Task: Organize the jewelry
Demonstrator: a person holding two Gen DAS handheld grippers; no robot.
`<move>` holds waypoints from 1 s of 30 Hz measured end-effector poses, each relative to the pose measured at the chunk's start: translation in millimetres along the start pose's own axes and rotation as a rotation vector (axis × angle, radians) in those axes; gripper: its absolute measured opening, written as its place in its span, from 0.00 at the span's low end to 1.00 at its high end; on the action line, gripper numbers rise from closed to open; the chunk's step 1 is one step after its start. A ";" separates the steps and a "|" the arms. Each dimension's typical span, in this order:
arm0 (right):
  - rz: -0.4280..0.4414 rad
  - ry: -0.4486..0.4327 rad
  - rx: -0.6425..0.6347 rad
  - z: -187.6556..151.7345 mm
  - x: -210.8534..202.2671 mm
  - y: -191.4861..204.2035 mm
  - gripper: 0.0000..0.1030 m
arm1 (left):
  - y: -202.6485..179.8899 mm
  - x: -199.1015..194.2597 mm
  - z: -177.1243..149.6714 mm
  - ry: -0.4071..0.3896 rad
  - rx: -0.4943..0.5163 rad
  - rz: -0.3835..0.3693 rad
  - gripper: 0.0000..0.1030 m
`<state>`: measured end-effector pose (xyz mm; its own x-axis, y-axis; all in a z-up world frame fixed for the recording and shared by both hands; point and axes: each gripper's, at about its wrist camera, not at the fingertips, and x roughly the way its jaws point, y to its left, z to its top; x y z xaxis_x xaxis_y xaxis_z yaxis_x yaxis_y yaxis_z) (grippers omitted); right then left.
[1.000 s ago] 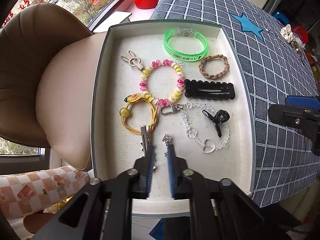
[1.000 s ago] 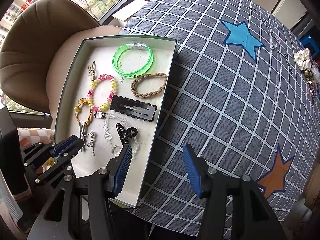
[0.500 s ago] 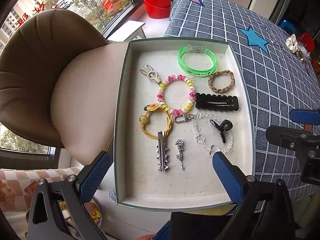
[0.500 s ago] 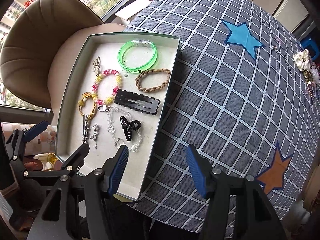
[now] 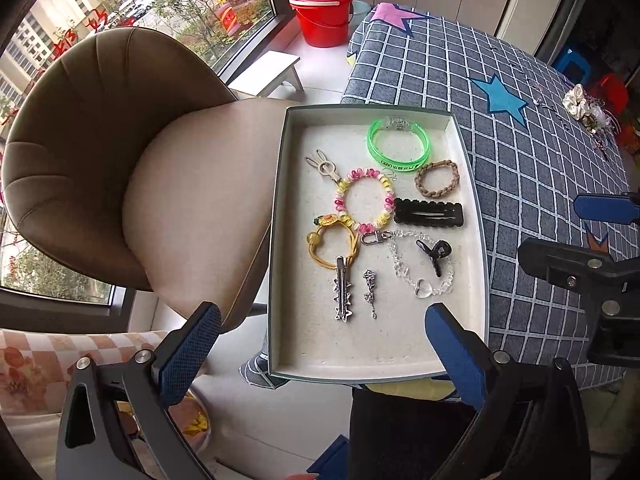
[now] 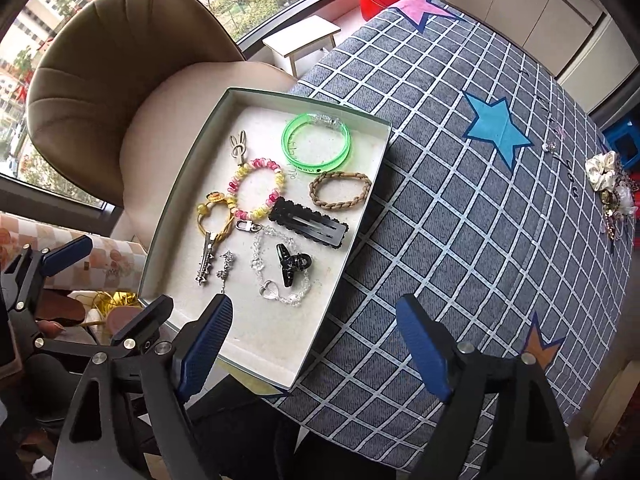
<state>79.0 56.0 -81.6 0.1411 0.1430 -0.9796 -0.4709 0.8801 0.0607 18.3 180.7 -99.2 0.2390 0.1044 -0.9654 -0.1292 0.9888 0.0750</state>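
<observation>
Jewelry lies in a shallow tray (image 5: 476,240) at the edge of the checked table (image 5: 540,184): a green bangle (image 5: 399,142), a beaded bracelet (image 5: 364,200), a black clip (image 5: 430,213), a silver spiked clip (image 5: 342,290) and a small charm (image 5: 370,290) just beside it. The left gripper (image 5: 320,336) hangs above the tray's near end, its 2 fingers spread wide and holding nothing. The right gripper (image 6: 316,328) is likewise spread, over the tray's corner.

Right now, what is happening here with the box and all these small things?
A person holds tongs in each hand above a shallow white-lined box on a grey checked tablecloth, sorting jewelry. The left tongs and the right tongs are both open and empty. In the box lie a spiked silver hair clip, a small silver pendant, a green plastic bangle and other pieces.
</observation>
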 end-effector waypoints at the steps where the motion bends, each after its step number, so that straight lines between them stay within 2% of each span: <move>1: 0.001 -0.005 -0.006 0.9 -3.7 1.7 0.85 | 2.2 -4.2 1.1 -0.003 -0.005 -0.003 1.00; 12: -0.075 -0.041 -0.002 7.6 -45.7 7.5 0.85 | 15.4 -46.2 10.1 -0.029 -0.062 -0.006 1.00; 18: -0.110 -0.057 -0.013 7.2 -58.5 9.2 0.85 | 16.4 -53.0 8.1 -0.009 -0.080 -0.018 1.00; 30: -0.110 -0.057 -0.015 7.8 -61.6 10.9 0.85 | 16.2 -58.0 2.8 0.000 -0.095 -0.014 1.00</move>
<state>72.0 60.3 -19.1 0.2421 0.0719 -0.9676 -0.4624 0.8853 -0.0500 5.0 190.9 -41.3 0.2415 0.0912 -0.9661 -0.2170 0.9754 0.0378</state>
